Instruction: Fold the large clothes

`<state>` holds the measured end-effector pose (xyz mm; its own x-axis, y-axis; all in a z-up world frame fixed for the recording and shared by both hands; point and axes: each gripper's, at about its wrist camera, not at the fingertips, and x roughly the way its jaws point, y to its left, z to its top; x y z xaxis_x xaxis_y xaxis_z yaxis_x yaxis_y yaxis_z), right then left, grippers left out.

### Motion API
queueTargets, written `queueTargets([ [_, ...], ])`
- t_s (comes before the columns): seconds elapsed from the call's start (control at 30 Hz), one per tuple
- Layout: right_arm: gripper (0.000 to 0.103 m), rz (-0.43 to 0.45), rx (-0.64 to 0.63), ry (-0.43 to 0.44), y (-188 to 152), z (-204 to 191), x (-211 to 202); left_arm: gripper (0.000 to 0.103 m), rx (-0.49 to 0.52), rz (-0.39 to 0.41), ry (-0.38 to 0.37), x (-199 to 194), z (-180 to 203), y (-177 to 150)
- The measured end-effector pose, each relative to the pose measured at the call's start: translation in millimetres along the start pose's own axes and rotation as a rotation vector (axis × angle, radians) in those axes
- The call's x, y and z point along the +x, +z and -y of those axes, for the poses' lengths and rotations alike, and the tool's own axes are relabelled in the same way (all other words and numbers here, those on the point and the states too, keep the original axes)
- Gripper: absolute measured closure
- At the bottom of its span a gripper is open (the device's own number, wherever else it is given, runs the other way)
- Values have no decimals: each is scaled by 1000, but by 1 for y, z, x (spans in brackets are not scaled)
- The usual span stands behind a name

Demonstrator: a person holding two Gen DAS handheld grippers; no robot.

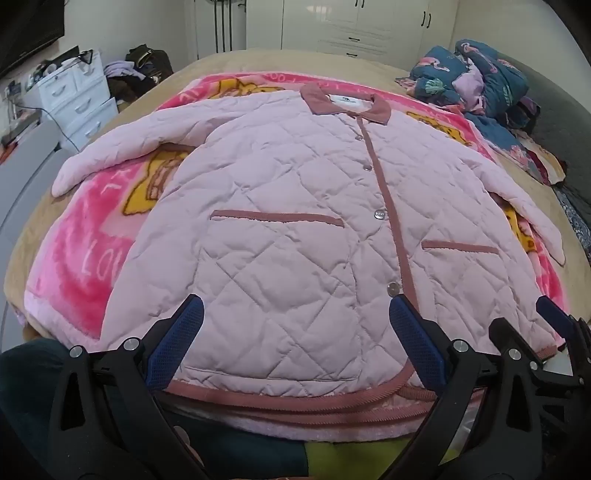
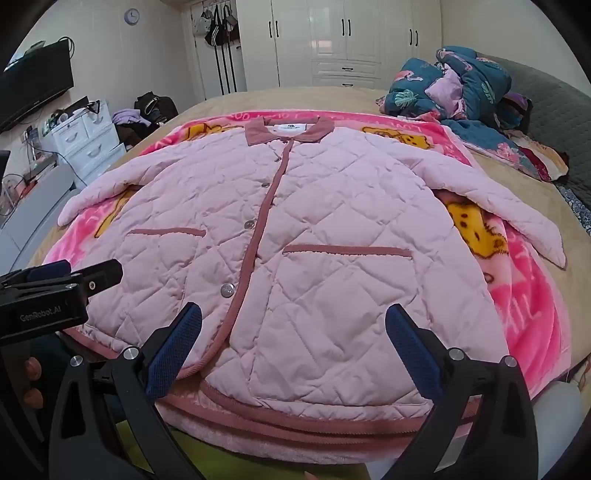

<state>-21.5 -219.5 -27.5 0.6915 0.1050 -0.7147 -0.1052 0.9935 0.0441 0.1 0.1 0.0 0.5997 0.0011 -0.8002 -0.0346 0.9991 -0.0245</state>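
Crumpled quilt [image 2: 458,85] — beyond jacket [image 2: 295,229]

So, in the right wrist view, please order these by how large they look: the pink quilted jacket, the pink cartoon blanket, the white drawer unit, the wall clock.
1. pink cartoon blanket, though the jacket covers most of it, so this is unsure
2. pink quilted jacket
3. white drawer unit, far from the camera
4. wall clock

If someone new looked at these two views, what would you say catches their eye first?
The pale pink quilted jacket dominates, spread flat and buttoned on a bright pink cartoon blanket across the bed, sleeves angled outward. In the foreground, the left claw and right claw both gape open just above the jacket's hem. A heap of blue floral bedding sits at the far right.
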Motion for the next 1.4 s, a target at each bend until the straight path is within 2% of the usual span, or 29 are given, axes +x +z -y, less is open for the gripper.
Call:
queueTargets([
  [0.13, 4, 14, -4, 5, 0, 3, -1, 9, -14, -2, 12, 1, 2, 1],
  [0.17, 4, -4, -23, -11, -1, -3, 3, 9, -11, 24, -4, -2, 1, -2],
  [0.93, 4, -13, -17, -10, -4, -11, 5, 9, -11, 2, -15, -5, -7, 6],
  [1.0, 4, -14, -13, -5, -2, -3, 5, 9, -11, 2, -14, -6, -10, 8],
  [1.4, 4, -14, -9, -8, -1, -3, 6, 9, -3, 4, -8, 3, -5, 2],
])
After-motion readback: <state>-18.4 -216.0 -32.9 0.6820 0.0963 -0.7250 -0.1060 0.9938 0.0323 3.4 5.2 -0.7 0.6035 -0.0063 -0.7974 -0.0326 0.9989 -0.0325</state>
